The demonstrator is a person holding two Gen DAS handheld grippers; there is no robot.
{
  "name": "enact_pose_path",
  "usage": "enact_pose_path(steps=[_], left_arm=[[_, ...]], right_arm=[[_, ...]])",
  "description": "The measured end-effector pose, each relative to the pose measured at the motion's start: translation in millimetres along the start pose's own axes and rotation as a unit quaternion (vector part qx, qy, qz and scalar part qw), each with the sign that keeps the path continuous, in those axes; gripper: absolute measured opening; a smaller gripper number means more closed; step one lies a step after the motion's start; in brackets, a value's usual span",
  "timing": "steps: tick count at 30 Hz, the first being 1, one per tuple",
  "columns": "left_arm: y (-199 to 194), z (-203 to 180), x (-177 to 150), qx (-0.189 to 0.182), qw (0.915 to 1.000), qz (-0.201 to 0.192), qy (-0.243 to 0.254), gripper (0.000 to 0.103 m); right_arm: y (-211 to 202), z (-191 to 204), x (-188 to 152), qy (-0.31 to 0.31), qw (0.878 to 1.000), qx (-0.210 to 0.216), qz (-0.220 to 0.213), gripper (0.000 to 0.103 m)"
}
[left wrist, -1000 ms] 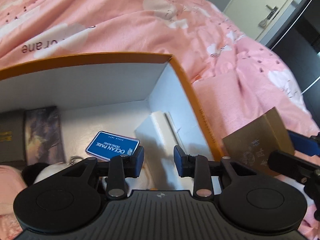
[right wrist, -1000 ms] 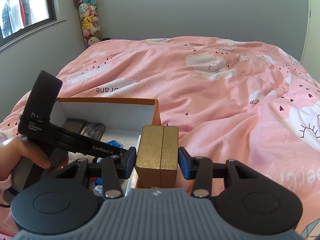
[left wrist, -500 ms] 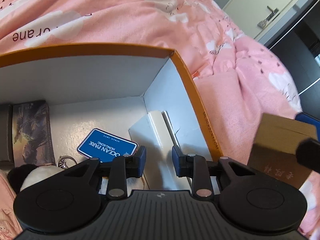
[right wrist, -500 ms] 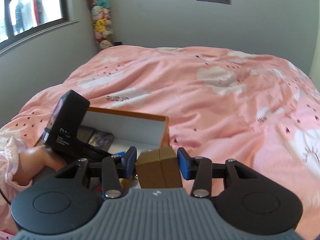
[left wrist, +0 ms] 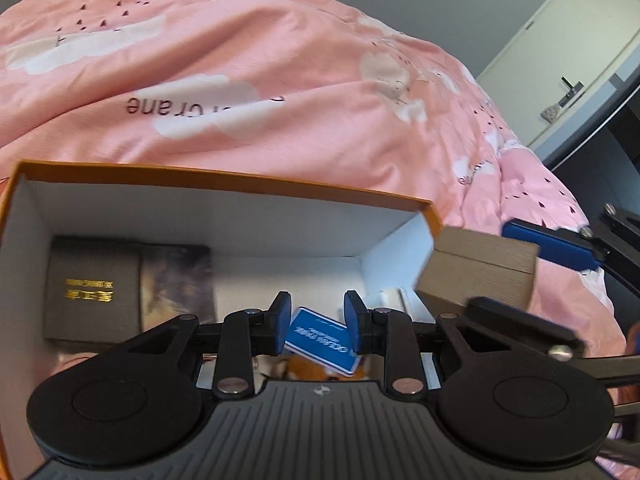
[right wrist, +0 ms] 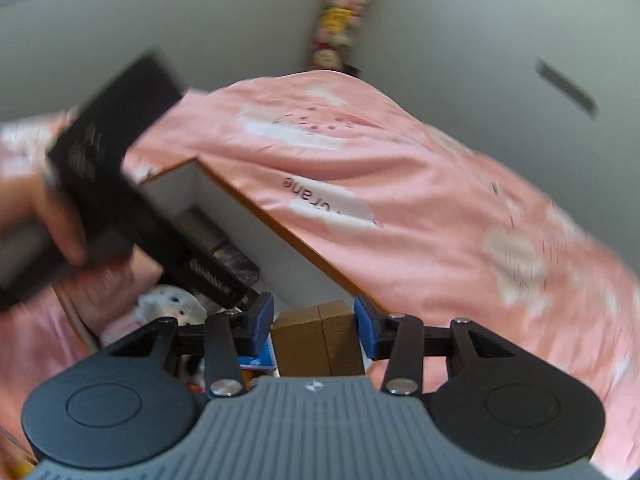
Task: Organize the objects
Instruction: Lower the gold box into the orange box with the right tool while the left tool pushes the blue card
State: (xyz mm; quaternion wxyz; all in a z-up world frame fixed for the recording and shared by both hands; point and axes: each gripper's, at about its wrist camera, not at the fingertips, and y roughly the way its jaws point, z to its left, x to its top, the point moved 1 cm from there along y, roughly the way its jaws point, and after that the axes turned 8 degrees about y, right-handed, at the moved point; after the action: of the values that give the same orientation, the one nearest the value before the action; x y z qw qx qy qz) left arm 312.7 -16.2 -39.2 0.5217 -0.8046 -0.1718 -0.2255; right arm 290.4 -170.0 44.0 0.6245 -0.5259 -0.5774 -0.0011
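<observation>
The right gripper [right wrist: 314, 330] pinches a small gold-brown box [right wrist: 318, 338] between its blue pads, one pad pressed flat on each side, and carries it clear of any surface just past the right-hand corner of the orange-rimmed storage box [left wrist: 224, 178]; in the left wrist view the same gold-brown box [left wrist: 478, 270] hangs tilted beside that corner. The left gripper [left wrist: 316, 326] hovers over the storage box with its pads set narrowly apart and nothing between them. Seen through the gap, a blue Ocean Park card [left wrist: 320, 338] lies tilted on the box floor. A dark box with gold lettering [left wrist: 90, 286] and a dark printed booklet [left wrist: 176, 284] lie side by side against the far white wall. The storage box sits on a pink duvet [left wrist: 280, 80] printed with white clouds. The right wrist view is blurred; a hand [right wrist: 36, 216] grips the left gripper's black handle.
</observation>
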Motion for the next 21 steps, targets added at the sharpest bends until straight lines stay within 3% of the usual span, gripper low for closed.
enact_pose_path(steps=[4, 10, 21], left_arm=[[2, 9, -2, 0.004, 0.9999, -0.001, -0.011, 0.032], [6, 16, -6, -0.001, 0.9997, -0.005, -0.024, 0.032], [16, 16, -7, 0.001, 0.9998, -0.004, -0.021, 0.032]], right_arm=[[28, 18, -1, -0.107, 0.994, -0.02, 0.007, 0.046], [71, 25, -12, -0.204, 0.977, -0.043, 0.046, 0.046], [116, 33, -30, -0.291, 0.951, -0.051, 0.09, 0.046]])
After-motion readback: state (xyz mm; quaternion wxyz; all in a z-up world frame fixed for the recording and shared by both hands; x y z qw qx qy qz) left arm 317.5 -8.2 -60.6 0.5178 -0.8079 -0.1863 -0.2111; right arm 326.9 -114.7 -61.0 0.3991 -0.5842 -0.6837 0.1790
